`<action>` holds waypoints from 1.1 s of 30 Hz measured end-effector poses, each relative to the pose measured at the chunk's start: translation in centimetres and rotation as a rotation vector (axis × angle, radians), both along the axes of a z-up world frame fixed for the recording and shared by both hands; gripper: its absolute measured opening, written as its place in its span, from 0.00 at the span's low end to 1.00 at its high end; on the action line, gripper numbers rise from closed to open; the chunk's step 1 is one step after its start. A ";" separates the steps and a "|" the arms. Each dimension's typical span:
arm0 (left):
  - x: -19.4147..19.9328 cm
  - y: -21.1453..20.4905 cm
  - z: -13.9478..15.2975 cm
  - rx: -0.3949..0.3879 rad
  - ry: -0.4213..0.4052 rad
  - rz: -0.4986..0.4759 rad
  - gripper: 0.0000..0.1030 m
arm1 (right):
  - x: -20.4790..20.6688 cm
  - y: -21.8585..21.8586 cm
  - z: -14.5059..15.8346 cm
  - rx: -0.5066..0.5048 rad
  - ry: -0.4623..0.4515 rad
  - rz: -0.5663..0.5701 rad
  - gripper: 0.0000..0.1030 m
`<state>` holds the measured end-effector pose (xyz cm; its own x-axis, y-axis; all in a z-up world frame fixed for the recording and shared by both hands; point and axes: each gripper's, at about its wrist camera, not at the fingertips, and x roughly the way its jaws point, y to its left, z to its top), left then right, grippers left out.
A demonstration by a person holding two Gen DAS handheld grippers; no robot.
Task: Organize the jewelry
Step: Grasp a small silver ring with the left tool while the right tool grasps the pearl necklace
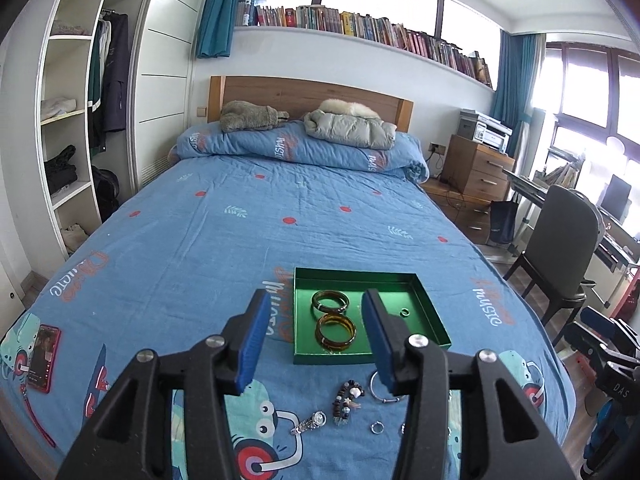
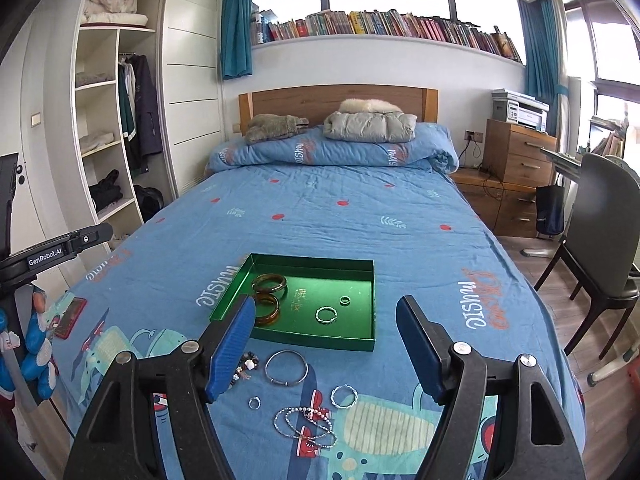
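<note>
Blue bedspread, green tray, two bangles

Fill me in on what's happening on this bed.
A person is sorting jewelry into a green tray on the bed, using tongs in each hand. Two amber bangles, a silver ring and a small green ring already lie in the tray. A silver bangle, a beaded bracelet, a watch, a chain bracelet and smaller rings wait on the sheet. Left tongs and right tongs are open and empty.
</note>
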<state>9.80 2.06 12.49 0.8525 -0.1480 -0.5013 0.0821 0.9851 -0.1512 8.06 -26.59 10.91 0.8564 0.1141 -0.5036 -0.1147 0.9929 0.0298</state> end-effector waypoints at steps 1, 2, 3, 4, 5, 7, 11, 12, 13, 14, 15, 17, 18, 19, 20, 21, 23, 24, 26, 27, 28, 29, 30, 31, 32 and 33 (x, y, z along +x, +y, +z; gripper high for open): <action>-0.3 0.3 0.2 -0.007 -0.001 -0.006 0.44 | -0.5 -0.3 0.1 0.006 -0.006 -0.006 0.70; -0.6 0.4 0.4 -0.006 -0.006 -0.011 0.44 | -0.8 -0.6 0.2 0.013 -0.011 -0.011 0.70; -0.9 0.4 0.6 0.003 -0.009 -0.017 0.44 | -1.0 -0.8 0.3 0.019 -0.016 -0.014 0.70; -1.1 0.4 0.7 0.010 -0.013 -0.023 0.44 | -1.3 -1.0 0.4 0.022 -0.022 -0.016 0.70; -1.4 0.4 0.7 0.014 -0.016 -0.031 0.44 | -1.5 -1.2 0.5 0.024 -0.028 -0.019 0.70; -1.8 0.5 0.6 0.023 -0.016 -0.035 0.44 | -1.9 -1.5 0.4 0.024 -0.035 -0.024 0.70; -1.9 1.0 -0.3 0.008 -0.001 -0.011 0.44 | -2.3 -1.7 -0.5 0.012 -0.028 -0.027 0.71; -1.9 1.2 -0.6 0.009 0.005 -0.001 0.44 | -2.4 -1.7 -0.7 0.007 -0.024 -0.028 0.71; -1.9 1.5 -0.9 0.010 0.008 0.009 0.44 | -2.5 -1.7 -1.0 0.004 -0.020 -0.029 0.71; -1.9 1.7 -1.2 0.013 0.013 0.022 0.44 | -2.5 -1.8 -1.4 0.002 -0.015 -0.029 0.71; -1.9 1.9 -1.6 0.019 0.017 0.035 0.44 | -2.5 -1.8 -1.7 0.000 -0.009 -0.031 0.71; -2.0 2.4 -2.2 0.035 0.023 0.059 0.44 | -2.4 -1.9 -2.3 -0.001 0.002 -0.038 0.71; -2.0 2.6 -2.5 0.047 0.023 0.073 0.44 | -2.4 -2.0 -2.6 0.002 0.008 -0.041 0.71; -2.1 2.8 -2.8 0.060 0.021 0.086 0.44 | -2.2 -2.1 -3.0 0.007 0.017 -0.041 0.71; -2.2 3.1 -3.1 0.072 0.022 0.099 0.44 | -2.1 -2.2 -3.4 0.009 0.026 -0.042 0.71; -2.2 3.4 -3.4 0.076 0.026 0.108 0.44 | -2.0 -2.2 -3.7 0.009 0.035 -0.042 0.71; -2.3 4.1 -4.1 0.077 0.037 0.115 0.44 | -1.8 -2.2 -4.6 0.012 0.053 -0.040 0.71; -2.4 4.4 -4.5 0.080 0.040 0.123 0.44 | -1.8 -2.1 -5.0 0.016 0.062 -0.038 0.71; -2.6 4.9 -5.3 0.074 0.055 0.126 0.44 | -1.6 -2.2 -5.9 0.025 0.078 -0.035 0.71; -2.6 5.1 -5.8 0.071 0.063 0.125 0.44 | -1.6 -2.3 -6.4 0.030 0.085 -0.034 0.71; -2.7 5.1 -6.2 0.075 0.069 0.123 0.44 | -1.5 -2.3 -6.8 0.036 0.092 -0.034 0.71; -2.8 5.0 -6.7 0.081 0.074 0.121 0.44 | -1.4 -2.5 -7.1 0.040 0.097 -0.036 0.71; -2.9 4.7 -7.1 0.080 0.079 0.115 0.44 | -1.3 -2.6 -7.5 0.044 0.101 -0.037 0.71; -3.0 4.5 -7.6 0.076 0.085 0.101 0.44 | -1.3 -2.7 -7.9 0.047 0.105 -0.037 0.71; -3.1 4.3 -8.1 0.075 0.091 0.090 0.44 | -1.3 -2.8 -8.3 0.047 0.113 -0.037 0.71; -3.2 3.9 -8.7 0.074 0.097 0.078 0.44 | -1.1 -2.8 -8.7 0.046 0.122 -0.036 0.71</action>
